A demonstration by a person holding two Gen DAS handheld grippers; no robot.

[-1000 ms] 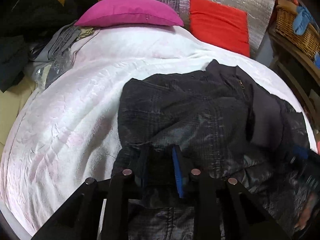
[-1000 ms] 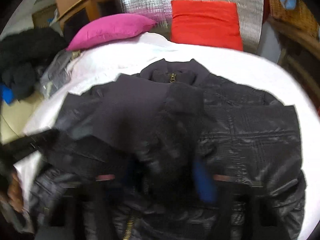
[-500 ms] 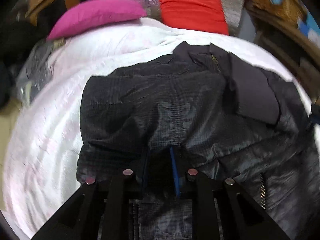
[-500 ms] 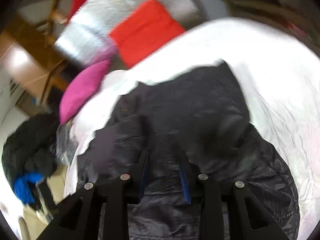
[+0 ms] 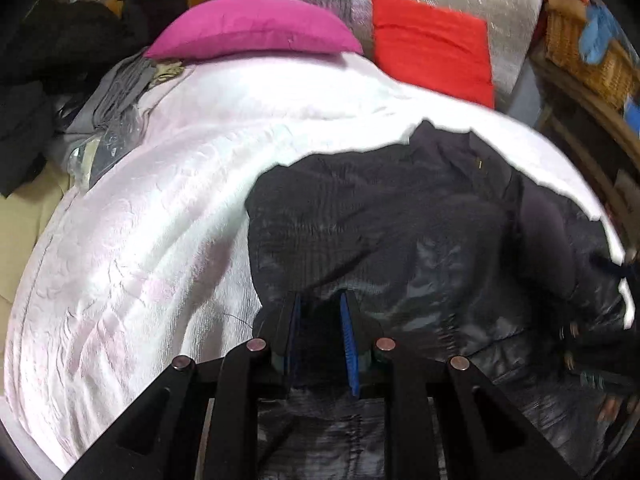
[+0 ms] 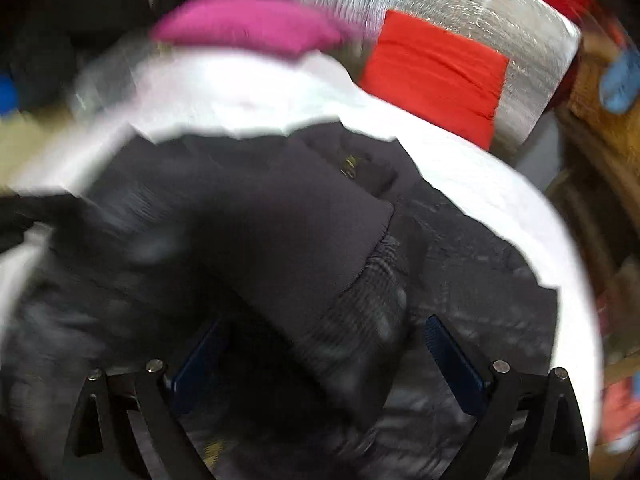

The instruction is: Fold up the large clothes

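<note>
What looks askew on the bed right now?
The black quilted jacket lies bunched and crooked on the white bedspread, a sleeve flopped across its front. Nothing looks spilled or damaged.

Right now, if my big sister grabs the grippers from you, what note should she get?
Left gripper: nearly shut, pinching a fold of the black jacket at its near edge.
Right gripper: open wide over the jacket, holding nothing.
The jacket lies on the white blanket, collar toward the pink pillow and red cushion.
Done: one sleeve looks folded across the front.
Left: fold the rest and flatten it.
</note>
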